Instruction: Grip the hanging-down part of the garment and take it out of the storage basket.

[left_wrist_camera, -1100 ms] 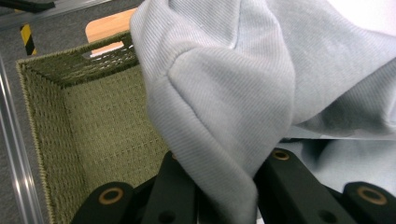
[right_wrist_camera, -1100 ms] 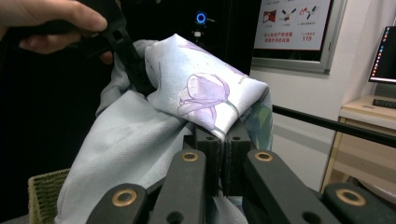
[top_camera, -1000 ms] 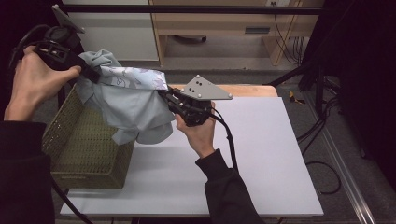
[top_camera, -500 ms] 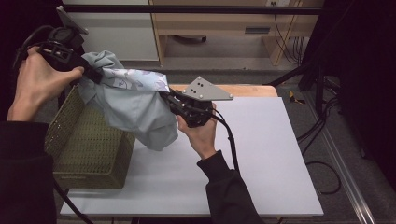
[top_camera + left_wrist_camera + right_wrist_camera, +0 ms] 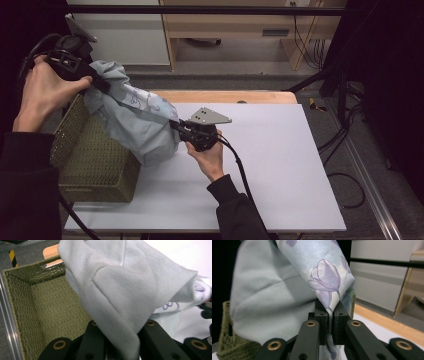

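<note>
Your left hand [image 5: 42,95] is raised at the far left of the table, above the far corner of the basket [image 5: 95,165], with the wrist bent so that the left gripper [image 5: 97,84] points across toward the middle. Your right hand [image 5: 207,155] sits lower, just above the white table [image 5: 280,165], forearm coming up from the near edge, and the right gripper [image 5: 176,125] points back toward the left one.

Both sets of jaws are clamped on the same garment [image 5: 132,120], a pale blue piece of clothing with a purple flower print. In the left gripper view the ribbed blue cloth [image 5: 120,295] bunches down between the black jaws, which are pinched tight on it. In the right gripper view the jaws stand almost together with a thin fold of the printed edge [image 5: 324,282] caught between the pads; they have just eased apart by a hair, yet the cloth is gripped between them.

The garment hangs stretched between your two grippers, sloping down from the left one to the right, with its loose bulk sagging against the basket's right side near the table.

The olive woven basket stands at the left edge of the table, and the part of its inside that the left gripper view shows [image 5: 50,310] has nothing in it
</note>
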{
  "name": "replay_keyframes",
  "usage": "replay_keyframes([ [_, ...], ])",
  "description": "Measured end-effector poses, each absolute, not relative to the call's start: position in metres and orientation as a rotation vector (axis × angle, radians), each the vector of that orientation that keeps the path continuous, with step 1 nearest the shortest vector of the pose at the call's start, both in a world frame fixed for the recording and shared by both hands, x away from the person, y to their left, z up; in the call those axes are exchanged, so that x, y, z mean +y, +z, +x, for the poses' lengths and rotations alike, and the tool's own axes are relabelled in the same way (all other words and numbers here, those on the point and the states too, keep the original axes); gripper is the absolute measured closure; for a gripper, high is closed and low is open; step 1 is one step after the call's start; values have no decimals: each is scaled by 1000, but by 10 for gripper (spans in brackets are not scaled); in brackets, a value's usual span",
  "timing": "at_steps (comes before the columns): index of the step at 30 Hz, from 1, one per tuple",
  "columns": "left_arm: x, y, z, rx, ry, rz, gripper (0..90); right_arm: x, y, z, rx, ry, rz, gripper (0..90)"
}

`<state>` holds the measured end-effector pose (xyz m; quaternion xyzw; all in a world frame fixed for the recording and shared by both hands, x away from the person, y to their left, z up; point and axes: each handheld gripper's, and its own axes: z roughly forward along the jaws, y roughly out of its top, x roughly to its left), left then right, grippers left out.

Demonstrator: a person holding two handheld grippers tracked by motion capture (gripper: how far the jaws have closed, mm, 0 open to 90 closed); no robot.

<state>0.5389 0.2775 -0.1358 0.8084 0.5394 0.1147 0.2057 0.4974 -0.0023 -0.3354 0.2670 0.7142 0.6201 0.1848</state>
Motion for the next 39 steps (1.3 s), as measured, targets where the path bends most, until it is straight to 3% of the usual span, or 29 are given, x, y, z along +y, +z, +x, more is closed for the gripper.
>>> replay_keyframes([
  [8, 278, -141, 540, 1492, 302, 2257, 798, 3, -359, 502, 2062, 1715, 783, 689],
  [13, 276, -145, 541, 1486, 294, 2268, 799, -21, -352, 486, 2031, 1753, 751, 449],
  [15, 275, -146, 542, 1482, 293, 2271, 799, -25, -351, 484, 2027, 1756, 752, 428],
  [16, 274, -146, 542, 1482, 292, 2273, 799, -39, -349, 478, 1993, 1768, 782, 347],
  [18, 273, -146, 542, 1481, 290, 2273, 799, -44, -349, 477, 1984, 1767, 787, 315],
  [19, 273, -146, 542, 1480, 290, 2273, 799, -56, -348, 472, 1939, 1768, 813, 245],
  [26, 274, -146, 542, 1479, 288, 2270, 798, -92, -355, 460, 1913, 1713, 877, 73],
  [39, 280, -149, 541, 1482, 279, 2256, 798, -156, -377, 430, 1847, 1620, 976, 12],
])
